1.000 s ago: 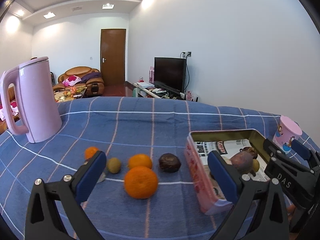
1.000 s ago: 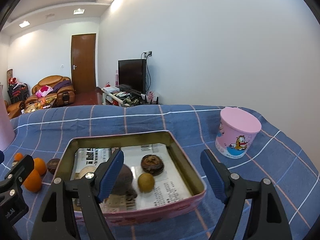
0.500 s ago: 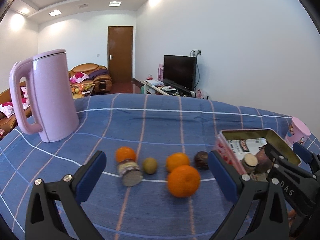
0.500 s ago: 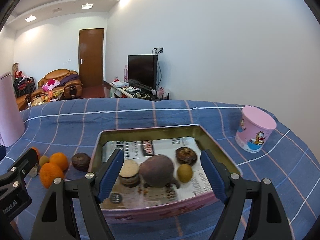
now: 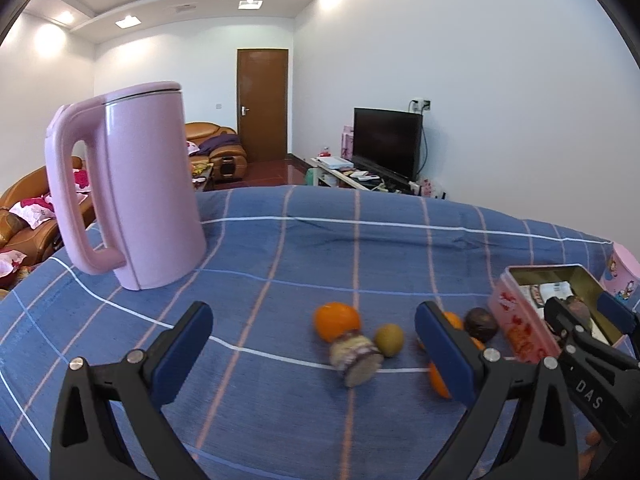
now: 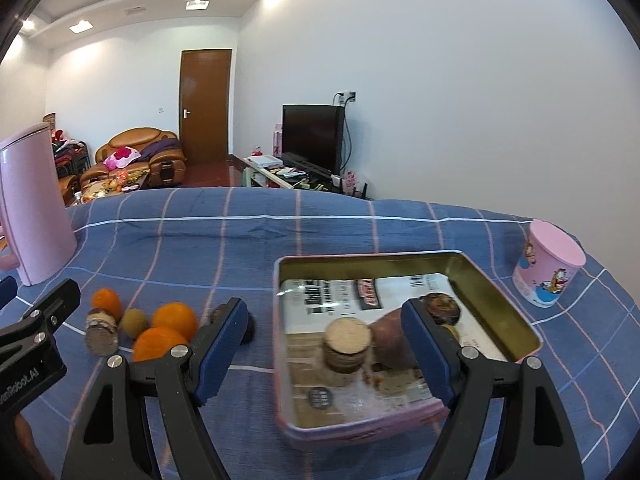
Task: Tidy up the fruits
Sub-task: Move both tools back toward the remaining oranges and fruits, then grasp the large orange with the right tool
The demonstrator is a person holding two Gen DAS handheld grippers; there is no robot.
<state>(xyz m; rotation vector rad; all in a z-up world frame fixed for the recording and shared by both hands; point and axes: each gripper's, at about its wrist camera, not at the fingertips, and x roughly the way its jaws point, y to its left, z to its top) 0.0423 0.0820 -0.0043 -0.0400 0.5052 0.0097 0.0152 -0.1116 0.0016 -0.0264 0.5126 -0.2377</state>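
Loose on the blue checked cloth lie three oranges (image 5: 336,320) (image 6: 174,316) (image 6: 160,344), a green-brown kiwi (image 5: 389,339), a cut brown root piece (image 5: 356,358) and a dark round fruit (image 5: 482,324). To their right stands the pink tin (image 6: 372,258), which holds a purple sweet potato (image 6: 390,340), a second root piece (image 6: 346,340) and a dark fruit (image 6: 440,308). My left gripper (image 5: 312,320) is open and empty, just left of the loose fruit. My right gripper (image 6: 324,312) hangs open over the tin's near left part, holding nothing.
A tall pink kettle (image 5: 132,200) stands at the back left of the table. A pink cartoon cup (image 6: 548,272) sits right of the tin. Beyond the table's far edge are a sofa, a door and a television.
Both grippers have swung left across the table. The kettle has come toward the middle of the left view, and the tin and fruit have slid right in both views. Jaws unchanged.
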